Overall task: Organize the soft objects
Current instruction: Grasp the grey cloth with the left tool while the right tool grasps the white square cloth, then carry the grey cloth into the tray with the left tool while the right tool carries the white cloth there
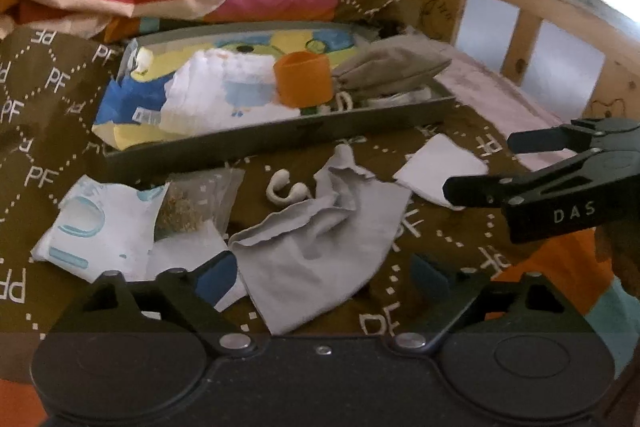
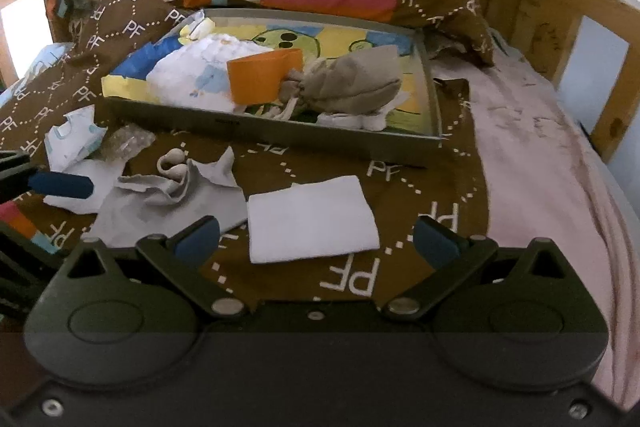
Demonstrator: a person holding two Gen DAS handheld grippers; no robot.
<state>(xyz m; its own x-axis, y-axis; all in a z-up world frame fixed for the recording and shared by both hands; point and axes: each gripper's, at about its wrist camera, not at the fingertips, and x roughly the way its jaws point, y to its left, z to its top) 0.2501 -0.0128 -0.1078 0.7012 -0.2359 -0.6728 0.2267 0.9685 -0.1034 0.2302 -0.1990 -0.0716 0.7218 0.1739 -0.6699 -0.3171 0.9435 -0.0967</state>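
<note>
While both hand-held grippers gape empty, left hand-held gripper (image 1: 326, 277) over grey cloth (image 1: 320, 247), right hand-held gripper (image 2: 316, 241) over white cloth (image 2: 312, 223)

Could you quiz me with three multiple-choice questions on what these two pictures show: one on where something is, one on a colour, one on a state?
1. Where is the orange cup?
A. in the grey tray
B. on the pink sheet
C. on the floor

2. What colour is the folded cloth in front of the right gripper?
A. red
B. white
C. black

3. How do the left gripper jaws stand?
A. clamped on the cup
C. shut on nothing
B. open above the crumpled grey cloth

Answers: 1 A, it lies inside the tray walls; 2 B, it looks plain white; 3 B, both pads stand apart.
</note>
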